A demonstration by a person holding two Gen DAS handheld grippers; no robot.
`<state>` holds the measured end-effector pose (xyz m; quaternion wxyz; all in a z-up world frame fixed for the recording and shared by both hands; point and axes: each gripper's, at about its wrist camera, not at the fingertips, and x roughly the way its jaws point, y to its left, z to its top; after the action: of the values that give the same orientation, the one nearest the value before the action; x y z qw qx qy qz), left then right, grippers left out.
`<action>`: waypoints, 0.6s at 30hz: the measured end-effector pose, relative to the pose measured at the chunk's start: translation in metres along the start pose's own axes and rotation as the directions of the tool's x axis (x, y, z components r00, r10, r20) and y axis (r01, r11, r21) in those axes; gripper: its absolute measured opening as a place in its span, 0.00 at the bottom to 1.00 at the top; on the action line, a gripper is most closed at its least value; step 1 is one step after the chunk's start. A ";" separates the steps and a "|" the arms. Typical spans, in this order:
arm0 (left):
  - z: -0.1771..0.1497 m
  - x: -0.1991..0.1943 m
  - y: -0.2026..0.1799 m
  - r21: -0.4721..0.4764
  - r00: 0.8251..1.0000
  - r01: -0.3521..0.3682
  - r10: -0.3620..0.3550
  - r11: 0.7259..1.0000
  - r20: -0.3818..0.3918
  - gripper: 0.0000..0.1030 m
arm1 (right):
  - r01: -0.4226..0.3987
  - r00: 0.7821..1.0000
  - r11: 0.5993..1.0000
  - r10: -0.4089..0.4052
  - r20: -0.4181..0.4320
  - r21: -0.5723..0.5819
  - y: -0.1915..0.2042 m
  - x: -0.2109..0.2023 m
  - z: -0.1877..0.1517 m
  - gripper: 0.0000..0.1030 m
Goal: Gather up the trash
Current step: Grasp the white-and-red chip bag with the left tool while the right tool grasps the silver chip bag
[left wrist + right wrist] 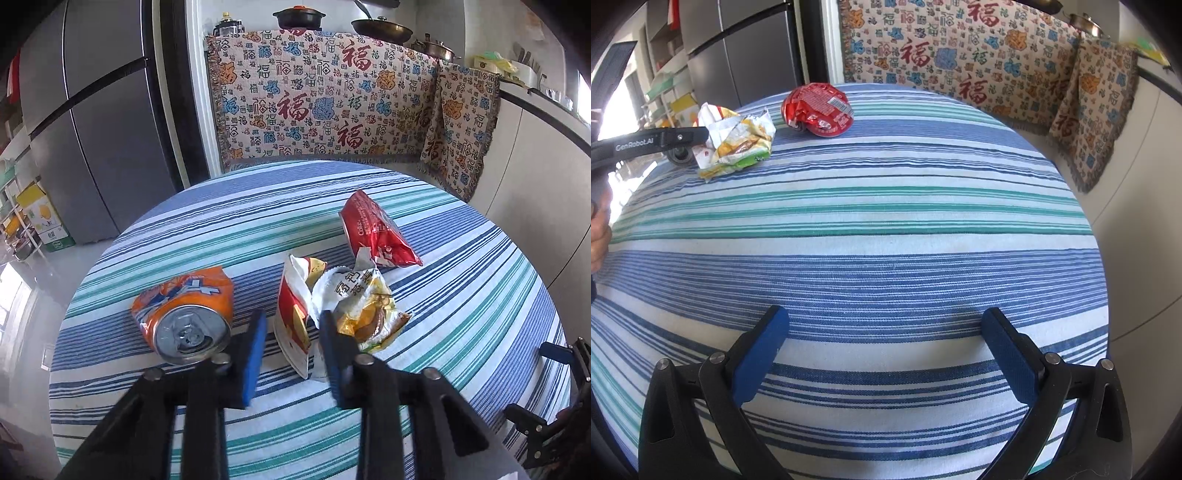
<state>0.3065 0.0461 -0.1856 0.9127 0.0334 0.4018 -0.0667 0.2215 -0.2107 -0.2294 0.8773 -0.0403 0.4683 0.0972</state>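
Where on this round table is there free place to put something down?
Free: the wide striped tablecloth ahead of the right hand-held gripper, up to the red foil snack bag. Crowded: the far left, where the crushed orange drink can, crumpled white-and-yellow wrappers and left hand-held gripper sit close together.

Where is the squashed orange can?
In the left wrist view, the orange can lies on the striped tablecloth, left of the white and red wrapper.

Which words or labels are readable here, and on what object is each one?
"GenRobot.AI": side of the left hand-held gripper.
"福": patterned blanket.
"Coke": red bag.
Print on the yellow wrapper and orange can: too crumpled to read.
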 end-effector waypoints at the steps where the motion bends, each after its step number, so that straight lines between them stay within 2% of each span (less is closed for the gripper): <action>1: -0.001 0.000 0.000 0.000 1.000 -0.002 0.002 1.000 -0.001 0.10 | 0.000 1.000 1.000 0.000 0.000 0.000 0.000 0.000 0.000 1.00; 7: -0.016 -0.035 0.007 -0.044 1.000 0.028 -0.028 0.999 0.001 0.09 | 0.000 1.000 1.000 0.000 0.001 0.000 0.000 0.000 0.000 1.00; 13: -0.055 -0.077 0.022 -0.130 0.992 0.082 -0.093 0.988 -0.082 0.09 | 0.001 1.000 1.000 -0.001 0.002 -0.001 0.000 0.001 -0.001 1.00; 18: -0.085 -0.087 0.042 -0.212 0.979 0.131 -0.161 0.968 -0.129 0.13 | 0.001 1.000 1.000 -0.001 0.003 -0.001 -0.001 0.001 -0.001 1.00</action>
<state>0.1926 0.1052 -0.1782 0.8723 -0.0845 0.4730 -0.0902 0.2209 -0.2114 -0.2308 0.8780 -0.0407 0.4670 0.0971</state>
